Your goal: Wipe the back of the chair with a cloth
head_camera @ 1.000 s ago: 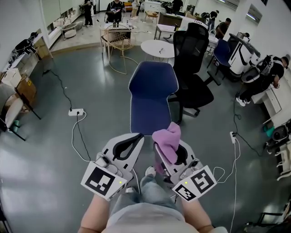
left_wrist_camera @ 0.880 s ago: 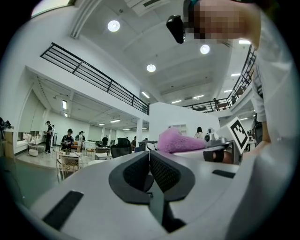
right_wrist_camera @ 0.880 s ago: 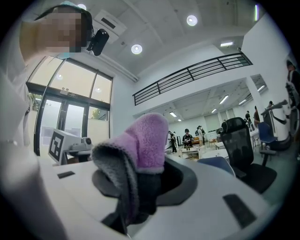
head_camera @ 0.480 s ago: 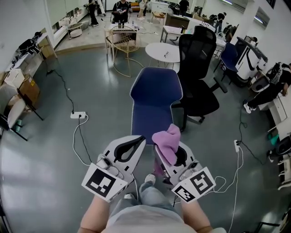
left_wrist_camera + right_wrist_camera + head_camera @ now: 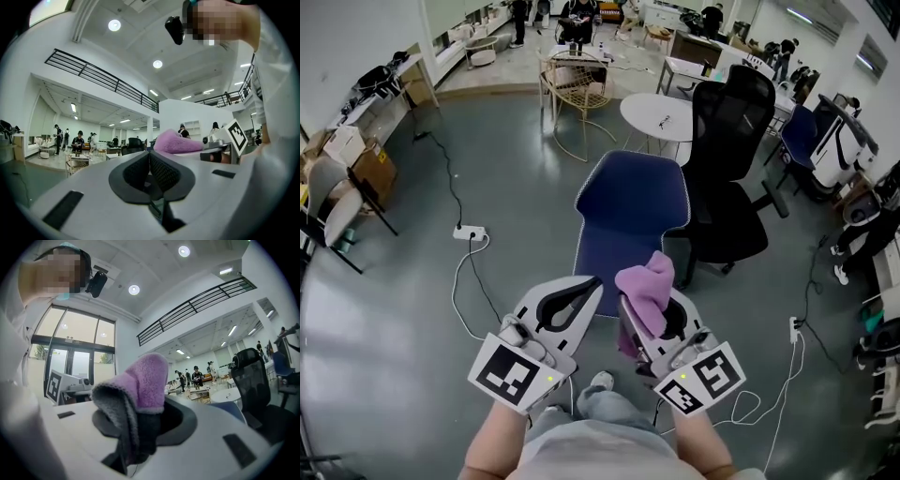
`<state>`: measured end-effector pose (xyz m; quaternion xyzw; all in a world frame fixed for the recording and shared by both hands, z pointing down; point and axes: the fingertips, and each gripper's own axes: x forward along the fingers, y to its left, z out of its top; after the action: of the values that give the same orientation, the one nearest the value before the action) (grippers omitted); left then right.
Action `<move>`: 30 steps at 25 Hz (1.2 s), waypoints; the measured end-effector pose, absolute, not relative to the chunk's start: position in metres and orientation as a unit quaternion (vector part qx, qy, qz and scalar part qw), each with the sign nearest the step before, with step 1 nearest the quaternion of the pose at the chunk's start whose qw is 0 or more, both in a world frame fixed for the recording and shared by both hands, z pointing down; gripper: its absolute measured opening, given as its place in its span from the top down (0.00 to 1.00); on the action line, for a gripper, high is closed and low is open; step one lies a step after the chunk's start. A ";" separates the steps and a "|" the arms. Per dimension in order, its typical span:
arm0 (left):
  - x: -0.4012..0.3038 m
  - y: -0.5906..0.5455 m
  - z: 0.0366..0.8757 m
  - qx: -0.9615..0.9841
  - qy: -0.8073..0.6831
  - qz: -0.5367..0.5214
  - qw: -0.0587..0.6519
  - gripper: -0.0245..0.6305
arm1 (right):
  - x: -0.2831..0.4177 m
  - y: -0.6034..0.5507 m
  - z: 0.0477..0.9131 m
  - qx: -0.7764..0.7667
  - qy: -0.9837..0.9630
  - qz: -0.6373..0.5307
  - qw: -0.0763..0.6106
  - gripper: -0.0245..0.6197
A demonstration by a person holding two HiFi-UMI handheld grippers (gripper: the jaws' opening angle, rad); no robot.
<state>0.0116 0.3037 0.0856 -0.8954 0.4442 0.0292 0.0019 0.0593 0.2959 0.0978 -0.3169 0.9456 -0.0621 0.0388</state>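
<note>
A dark blue chair stands on the grey floor ahead of me, its back facing me. My right gripper is shut on a purple cloth, which bunches up above its jaws; the same cloth fills the right gripper view. My left gripper is shut with nothing in it, its black pads pressed together. Both grippers are held low in front of me, short of the chair. The cloth also shows past the left gripper's jaws.
A black office chair stands right of the blue chair. Behind are a round white table and a wire chair. A power strip and cables lie on the floor at left; another cable at right. People and desks fill the far room.
The view has shifted, so the blue chair sits slightly lower and further right in the frame. Both grippers hold the same pose, the cloth still clamped in the right one.
</note>
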 end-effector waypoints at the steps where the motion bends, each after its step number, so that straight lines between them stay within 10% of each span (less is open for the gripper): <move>1: 0.015 0.297 0.086 -0.893 0.448 0.029 0.003 0.94 | 0.063 0.289 0.099 -0.313 0.947 -0.062 0.039 0.74; 30: 0.004 0.192 0.091 -0.909 0.417 0.012 0.003 0.94 | 0.052 0.190 0.112 -0.352 0.931 -0.083 0.043 0.74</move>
<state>0.0038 0.1924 0.0914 -0.9087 0.4173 0.0124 0.0032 0.0516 0.1897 0.1122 -0.3523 0.9312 -0.0831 0.0429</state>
